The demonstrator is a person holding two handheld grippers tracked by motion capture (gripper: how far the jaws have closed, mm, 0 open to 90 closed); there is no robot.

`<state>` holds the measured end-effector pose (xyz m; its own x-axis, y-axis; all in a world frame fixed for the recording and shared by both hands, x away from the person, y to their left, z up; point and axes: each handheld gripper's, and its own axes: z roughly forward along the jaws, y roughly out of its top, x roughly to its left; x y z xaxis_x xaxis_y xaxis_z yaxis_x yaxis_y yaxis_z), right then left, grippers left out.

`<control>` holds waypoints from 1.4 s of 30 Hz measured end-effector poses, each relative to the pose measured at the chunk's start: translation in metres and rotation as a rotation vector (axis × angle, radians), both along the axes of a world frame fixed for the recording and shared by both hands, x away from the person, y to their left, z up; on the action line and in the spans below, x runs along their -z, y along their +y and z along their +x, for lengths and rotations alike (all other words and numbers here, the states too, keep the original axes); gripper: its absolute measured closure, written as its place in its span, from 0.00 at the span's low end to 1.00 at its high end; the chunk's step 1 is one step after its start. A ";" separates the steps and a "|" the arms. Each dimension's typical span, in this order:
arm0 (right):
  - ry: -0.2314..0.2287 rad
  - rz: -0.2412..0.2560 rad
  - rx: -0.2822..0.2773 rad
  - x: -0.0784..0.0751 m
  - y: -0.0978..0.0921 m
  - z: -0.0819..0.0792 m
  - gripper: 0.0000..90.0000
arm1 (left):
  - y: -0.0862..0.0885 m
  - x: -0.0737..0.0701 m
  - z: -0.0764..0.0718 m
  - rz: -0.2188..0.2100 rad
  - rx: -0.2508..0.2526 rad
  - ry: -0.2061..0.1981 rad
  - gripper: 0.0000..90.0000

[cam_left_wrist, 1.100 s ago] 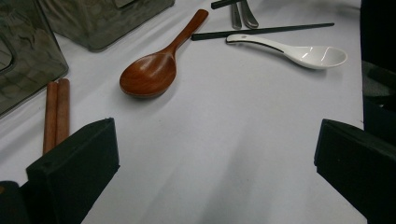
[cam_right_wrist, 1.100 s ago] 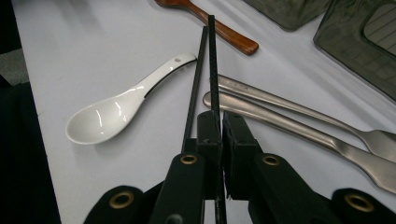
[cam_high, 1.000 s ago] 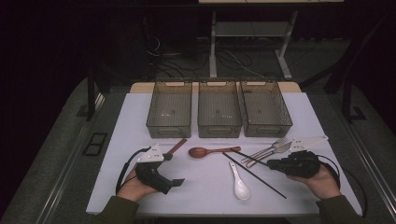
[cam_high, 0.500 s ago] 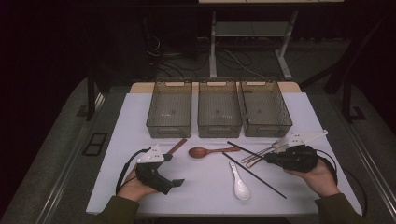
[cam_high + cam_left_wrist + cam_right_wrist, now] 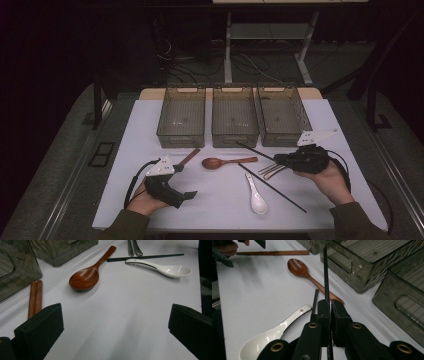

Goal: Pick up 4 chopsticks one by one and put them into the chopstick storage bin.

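The right hand-held gripper [image 5: 330, 305] was clamped on a black chopstick [image 5: 326, 275], lifted at an angle toward the middle bin [image 5: 235, 116], while the left hand-held gripper [image 5: 113, 322] sat wide apart and empty near the front left of the surface [image 5: 150, 125]. On the white surface lay a wooden spoon [image 5: 220, 162], white spoon [image 5: 256, 197], second black chopstick [image 5: 272, 188], brown chopsticks [image 5: 189, 157] and metal cutlery [image 5: 270, 170], before three clear bins. The room behind was dark, with cables on the floor [image 5: 260, 62].
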<state>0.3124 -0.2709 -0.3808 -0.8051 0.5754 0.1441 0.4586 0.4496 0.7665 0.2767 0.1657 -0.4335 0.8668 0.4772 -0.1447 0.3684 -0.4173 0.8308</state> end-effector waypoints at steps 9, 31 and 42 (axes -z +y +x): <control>-0.013 0.032 0.002 -0.007 0.018 0.015 0.96 | 0.000 0.001 0.000 -0.002 0.005 0.002 0.00; -0.010 0.022 0.045 -0.023 0.065 0.053 0.96 | -0.003 0.002 0.000 0.013 0.008 0.005 0.00; -0.008 0.003 0.064 -0.034 0.094 0.074 0.96 | -0.003 0.002 0.000 0.020 0.005 0.008 0.00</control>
